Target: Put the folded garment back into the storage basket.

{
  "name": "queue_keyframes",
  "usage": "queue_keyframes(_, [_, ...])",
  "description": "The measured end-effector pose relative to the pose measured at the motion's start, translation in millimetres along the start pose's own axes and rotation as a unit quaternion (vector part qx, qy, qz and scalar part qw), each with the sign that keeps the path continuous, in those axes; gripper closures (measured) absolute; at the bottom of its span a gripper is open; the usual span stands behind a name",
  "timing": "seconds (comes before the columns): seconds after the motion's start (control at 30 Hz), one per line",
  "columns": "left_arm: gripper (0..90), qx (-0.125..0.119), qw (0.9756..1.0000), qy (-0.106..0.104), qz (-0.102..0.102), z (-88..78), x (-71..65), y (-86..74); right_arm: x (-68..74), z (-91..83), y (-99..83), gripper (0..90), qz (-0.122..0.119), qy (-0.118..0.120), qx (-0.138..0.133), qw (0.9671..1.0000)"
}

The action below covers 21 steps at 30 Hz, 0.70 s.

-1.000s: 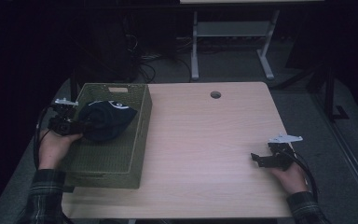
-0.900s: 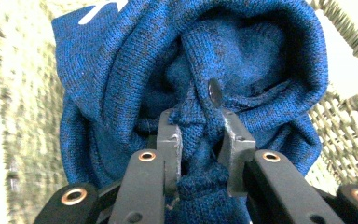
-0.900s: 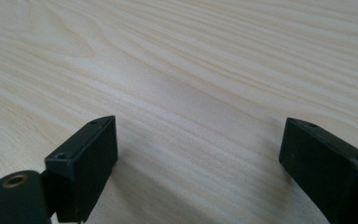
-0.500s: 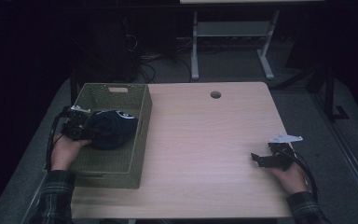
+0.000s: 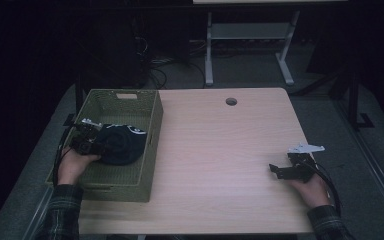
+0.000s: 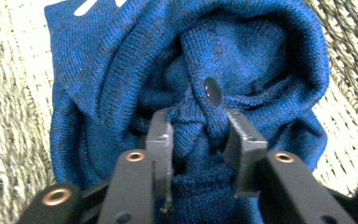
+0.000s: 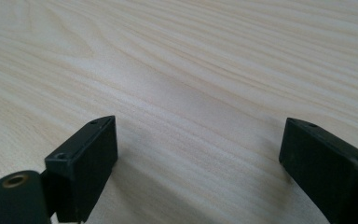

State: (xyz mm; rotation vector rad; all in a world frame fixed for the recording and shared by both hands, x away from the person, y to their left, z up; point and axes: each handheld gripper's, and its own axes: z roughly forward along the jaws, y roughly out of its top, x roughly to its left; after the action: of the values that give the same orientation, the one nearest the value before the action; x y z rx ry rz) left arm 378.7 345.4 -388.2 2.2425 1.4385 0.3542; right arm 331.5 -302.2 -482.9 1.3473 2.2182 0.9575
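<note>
The crumpled dark blue knitted garment [image 6: 186, 84] lies inside the olive woven rectangular basket [image 5: 152, 125] at the light wooden surface's [image 5: 220, 150] left. The left gripper [image 6: 198, 135], jaws just opening, straddles a fold. The right gripper [image 5: 275, 170] rests open-jawed, well apart.

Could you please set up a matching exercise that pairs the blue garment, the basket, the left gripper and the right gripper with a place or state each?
Things:
1. blue garment
2. basket
3. left gripper
4. right gripper

Places or states:
A. jaws wide apart over bare wood
B. at the table's left edge
C. bunched inside the basket
D. jaws around a fold of knit fabric

Pairs: 1-C, 2-B, 3-D, 4-A
</note>
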Motion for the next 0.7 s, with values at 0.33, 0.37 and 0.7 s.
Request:
queue_keyframes(0.33, [29.9, -0.074, 0.9972, -0.007, -0.005, -28.6, -11.5, 16.9, -0.1, 0.0, 0.0, 10.9, 0.000, 0.000, 0.000, 1.0000])
queue_keyframes(0.37, [28.5, -0.074, 0.9972, -0.007, -0.005, -28.6, -11.5, 16.9, -0.1, 0.0, 0.0, 10.9, 0.000, 0.000, 0.000, 1.0000])
queue_keyframes(0.7, [19.9, -0.122, 0.9914, -0.041, 0.022, -45.8, -53.6, 47.4, -0.1, 0.1, 0.0, 10.9, 0.000, 0.000, 0.000, 1.0000])
